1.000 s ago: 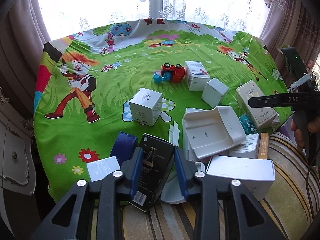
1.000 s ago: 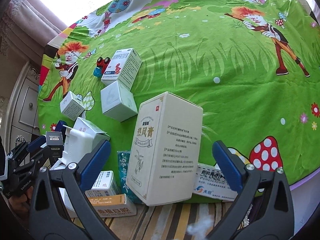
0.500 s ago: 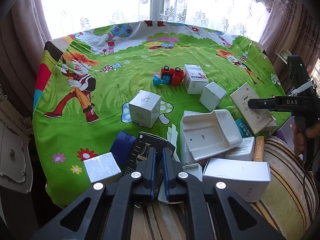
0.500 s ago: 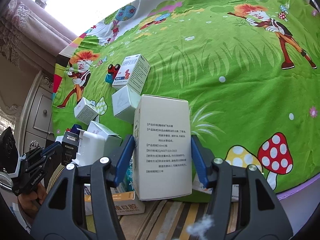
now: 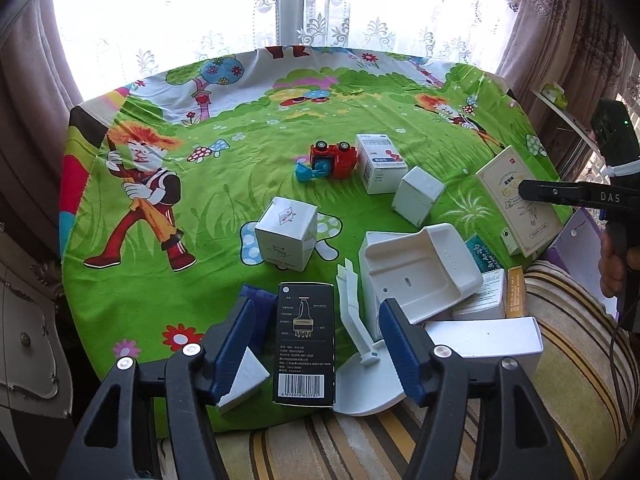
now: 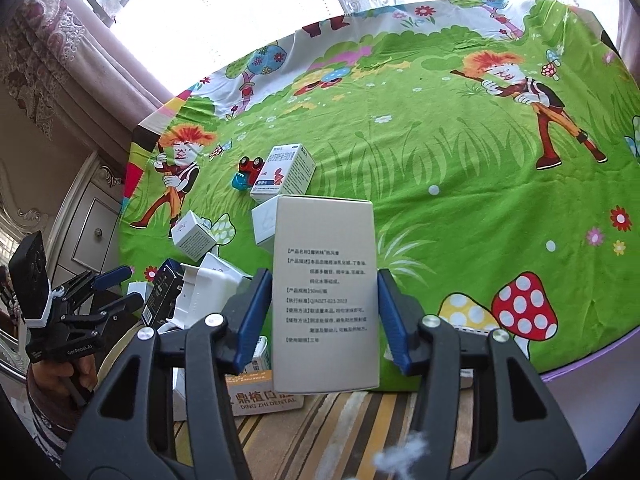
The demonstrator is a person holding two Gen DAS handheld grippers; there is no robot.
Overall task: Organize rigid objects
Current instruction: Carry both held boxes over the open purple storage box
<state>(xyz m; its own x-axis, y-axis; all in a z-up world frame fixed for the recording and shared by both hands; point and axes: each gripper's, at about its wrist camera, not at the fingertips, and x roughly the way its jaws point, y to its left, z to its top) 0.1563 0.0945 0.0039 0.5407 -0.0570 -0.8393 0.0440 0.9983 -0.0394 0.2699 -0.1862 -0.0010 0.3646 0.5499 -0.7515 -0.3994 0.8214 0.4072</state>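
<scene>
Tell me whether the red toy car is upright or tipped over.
Tipped over: the red toy car lies on the tablecloth with its wheels pointing up.

Both fisheye views ride on the hand-held tools at the near edge, close above the clutter, tilted down and across the desk's green cartoon-print cloth (image 5: 224,184) toward the lace-curtained window (image 5: 320,4). They share the overturned red toy car (image 5: 334,157), and each catches the other tool at its side.
</scene>
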